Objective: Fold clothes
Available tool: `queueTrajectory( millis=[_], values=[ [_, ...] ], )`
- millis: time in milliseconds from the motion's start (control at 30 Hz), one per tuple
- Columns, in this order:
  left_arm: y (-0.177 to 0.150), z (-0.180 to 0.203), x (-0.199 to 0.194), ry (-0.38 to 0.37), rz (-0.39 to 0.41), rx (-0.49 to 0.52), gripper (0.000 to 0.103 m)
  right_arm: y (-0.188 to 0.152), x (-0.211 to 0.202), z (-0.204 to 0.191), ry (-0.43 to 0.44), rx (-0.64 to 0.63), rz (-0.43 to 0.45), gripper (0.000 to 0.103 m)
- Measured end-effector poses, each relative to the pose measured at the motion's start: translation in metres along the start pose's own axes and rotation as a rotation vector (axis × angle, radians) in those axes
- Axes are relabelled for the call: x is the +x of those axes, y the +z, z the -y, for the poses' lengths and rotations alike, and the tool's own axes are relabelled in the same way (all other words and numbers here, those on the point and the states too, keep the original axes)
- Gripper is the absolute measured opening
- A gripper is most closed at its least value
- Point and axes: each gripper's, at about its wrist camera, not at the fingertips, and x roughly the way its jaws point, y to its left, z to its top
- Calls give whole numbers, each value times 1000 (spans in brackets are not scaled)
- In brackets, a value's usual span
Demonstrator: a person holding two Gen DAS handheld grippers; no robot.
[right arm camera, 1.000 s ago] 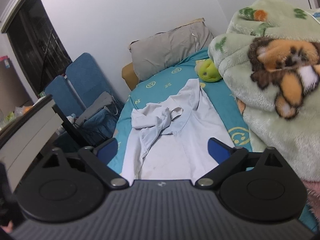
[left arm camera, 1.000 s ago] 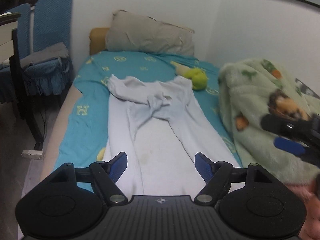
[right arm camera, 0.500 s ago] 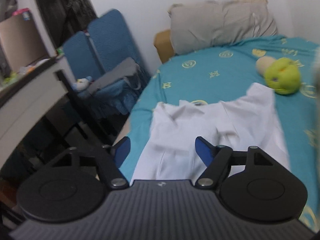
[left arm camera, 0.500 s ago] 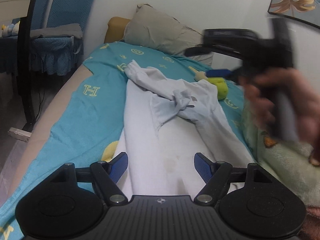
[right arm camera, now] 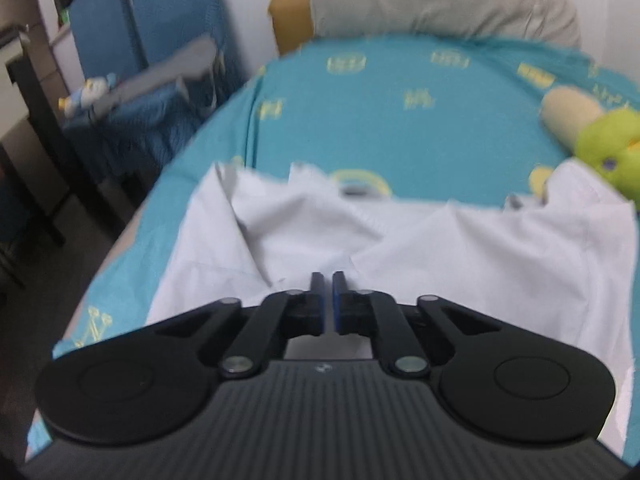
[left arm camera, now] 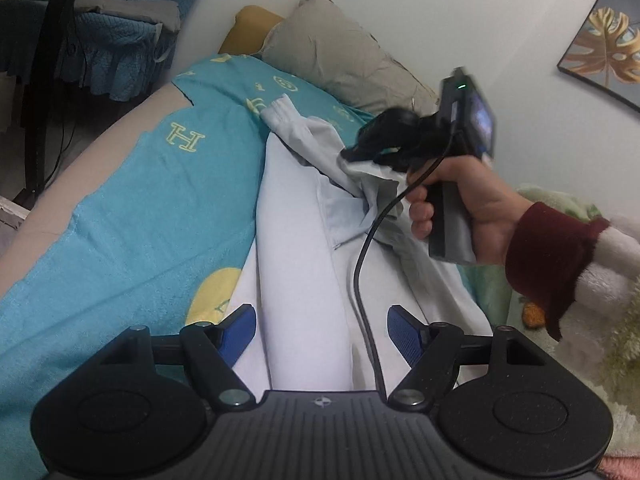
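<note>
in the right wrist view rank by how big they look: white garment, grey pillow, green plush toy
1. white garment, nearest the camera, so its lead is partly nearness
2. grey pillow, cut off at the top edge
3. green plush toy, cut off at the right edge

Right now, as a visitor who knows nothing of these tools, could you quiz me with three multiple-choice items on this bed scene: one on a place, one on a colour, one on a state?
1. Where does the white shirt lie?
A on the chair
B on the bed sheet
C on the floor

2. What colour is the sheet?
A teal
B red
C black

3. How does the right tool stand?
A wide open
B shut on a bunch of shirt
C lying on the pillow

Answers: 1 B, the shirt is spread over the sheet; 2 A, teal with yellow prints; 3 B, its jaws have just closed, pinching cloth.
</note>
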Motion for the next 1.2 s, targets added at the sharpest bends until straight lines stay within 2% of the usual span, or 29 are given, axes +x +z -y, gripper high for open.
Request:
queueTrajectory(
  millis=[67,100,167,233,333,400,433,467,533,667,700,733,767,800,833,900,967,1067,1100,1200],
  values=[
    [-1,2,-2,2,7,4,74,5,-18,9,-31,75,117,3],
    [-1,2,-3,2,10,6,74,9,-25,15,-77,110,165,3],
    [-1,3,-5,6,17,5,74,15,-31,28,-150,164,212,3],
    [0,5,-8,11,25,8,74,17,-31,41,-176,212,193,4],
    [0,7,-9,17,26,17,74,16,-22,43,-98,224,60,7],
    [0,8,-9,23,25,24,74,14,-14,33,-82,173,-6,10],
    [1,9,-8,26,25,27,74,13,-12,29,-75,150,-22,24],
    [1,9,-8,26,26,26,74,11,-10,25,-69,133,-24,52],
    [1,8,-8,26,29,23,74,8,-5,21,-49,126,-33,81],
    [0,6,-4,25,18,18,74,4,10,13,-60,77,-78,76],
    [0,6,-3,26,16,20,74,2,14,10,-56,55,-104,71],
    [0,6,-2,26,13,21,74,0,16,7,-54,31,-125,55],
    [-1,6,-2,24,12,20,74,-2,17,4,-54,4,-141,28],
    [-1,6,-2,22,12,21,74,-3,16,2,-59,-17,-148,11],
    [-1,7,-2,20,13,21,74,-3,12,1,-62,-23,-130,5],
    [-1,7,-2,18,15,23,74,-1,-3,4,-53,0,-50,5],
    [0,6,-2,16,20,19,74,1,-21,16,-72,85,67,4],
    [0,7,-3,19,32,23,74,-2,-38,40,-179,223,188,4],
    [0,7,-3,20,34,26,74,-4,-40,49,-211,268,203,5],
    [1,8,-1,26,30,39,74,-12,-38,75,-262,407,159,7]
  ],
)
